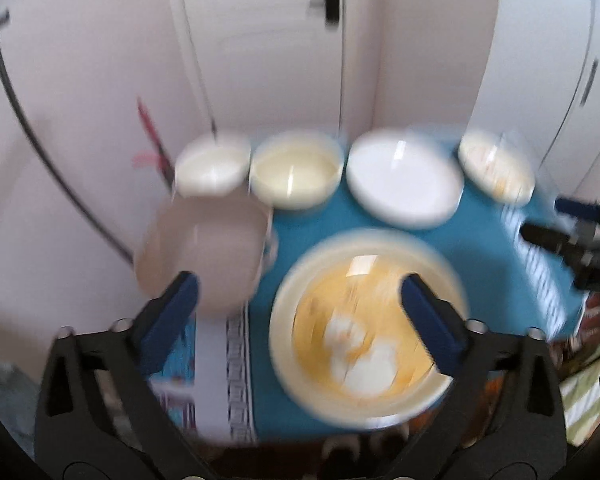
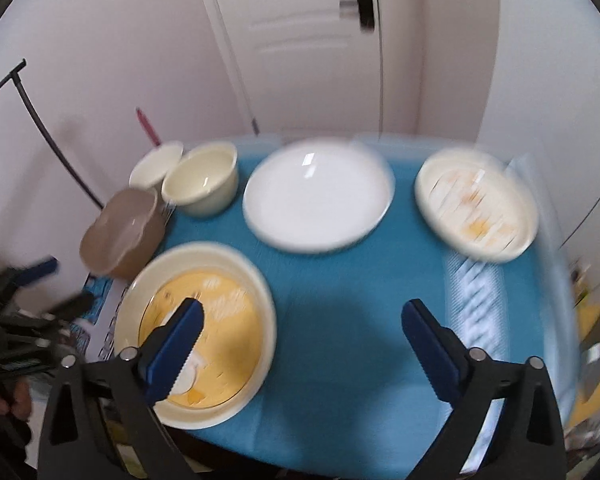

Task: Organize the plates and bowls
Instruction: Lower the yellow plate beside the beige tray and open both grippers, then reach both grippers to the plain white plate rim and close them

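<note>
A blue-clothed table (image 2: 340, 320) holds a cream plate with a yellow centre (image 2: 196, 332) at the front left, a white plate (image 2: 318, 194) behind it and a cream patterned plate (image 2: 476, 204) at the right. At the back left stand a white bowl (image 2: 156, 166), a cream bowl (image 2: 202, 182) and a brown bowl (image 2: 124, 232). My right gripper (image 2: 303, 307) hangs open above the cloth, empty. My left gripper (image 1: 300, 284) is open and empty above the yellow plate (image 1: 364, 328) and the brown bowl (image 1: 204, 248). Both views are blurred.
A white door with a dark handle (image 2: 364, 4) and pale walls close in behind the table. A black curved rod (image 2: 40, 120) and a pink stick (image 2: 148, 126) stand at the left. The table's front and right edges drop off to clutter below.
</note>
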`<state>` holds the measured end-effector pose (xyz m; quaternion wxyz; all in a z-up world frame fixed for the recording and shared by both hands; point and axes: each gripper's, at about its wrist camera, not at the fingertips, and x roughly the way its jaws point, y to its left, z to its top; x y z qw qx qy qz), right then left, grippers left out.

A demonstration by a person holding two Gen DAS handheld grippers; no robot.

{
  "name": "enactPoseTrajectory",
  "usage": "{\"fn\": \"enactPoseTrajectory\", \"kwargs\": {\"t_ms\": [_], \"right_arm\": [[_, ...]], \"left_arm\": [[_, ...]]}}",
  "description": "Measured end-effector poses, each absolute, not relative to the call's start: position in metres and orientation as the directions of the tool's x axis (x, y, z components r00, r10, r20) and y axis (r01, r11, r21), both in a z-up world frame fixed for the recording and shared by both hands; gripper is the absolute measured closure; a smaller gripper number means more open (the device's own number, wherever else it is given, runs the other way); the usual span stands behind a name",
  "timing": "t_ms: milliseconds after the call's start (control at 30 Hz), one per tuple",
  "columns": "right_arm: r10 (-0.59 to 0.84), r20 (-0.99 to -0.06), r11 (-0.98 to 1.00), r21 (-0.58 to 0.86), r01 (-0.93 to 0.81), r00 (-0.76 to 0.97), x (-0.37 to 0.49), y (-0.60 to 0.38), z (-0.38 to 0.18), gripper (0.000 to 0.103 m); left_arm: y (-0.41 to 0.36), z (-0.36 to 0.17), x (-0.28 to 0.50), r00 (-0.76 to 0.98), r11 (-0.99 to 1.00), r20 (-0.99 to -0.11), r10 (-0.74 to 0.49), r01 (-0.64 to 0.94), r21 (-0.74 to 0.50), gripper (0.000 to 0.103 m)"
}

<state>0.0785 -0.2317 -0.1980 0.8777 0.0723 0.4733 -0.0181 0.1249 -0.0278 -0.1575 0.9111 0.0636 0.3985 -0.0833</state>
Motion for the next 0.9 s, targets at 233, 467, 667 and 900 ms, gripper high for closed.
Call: {"fn": "enactPoseTrajectory", "kwargs": {"t_ms": [233, 467, 667, 900], "right_arm": [[-0.004, -0.773, 0.988, 0.093, 0.120, 0.634, 0.094, -0.268, -0.135, 0.001], [0.016, -0.804, 0.998, 0.053, 0.045, 0.595, 0.152, -0.312, -0.128, 0.001], [0.186, -0.868, 0.983, 0.168, -0.080, 0.461, 0.214, -0.355, -0.175, 0.001], [0.301, -0.914, 0.940, 0.236, -0.245, 0.272, 0.278, -0.363, -0.255, 0.022]], "left_arm": [[-0.069, -0.123, 0.179, 0.689, 0.965, -0.702, -0.181, 0.263, 0.009, 0.000], [-0.093, -0.160, 0.212, 0.585, 0.988, -0.803, -0.111, 0.150, -0.026, 0.000], [-0.112, -0.202, 0.246, 0.487, 0.999, -0.872, -0.039, -0.007, -0.049, 0.000], [-0.113, -0.267, 0.285, 0.389, 0.980, -0.919, -0.062, -0.150, -0.129, 0.014]]}}
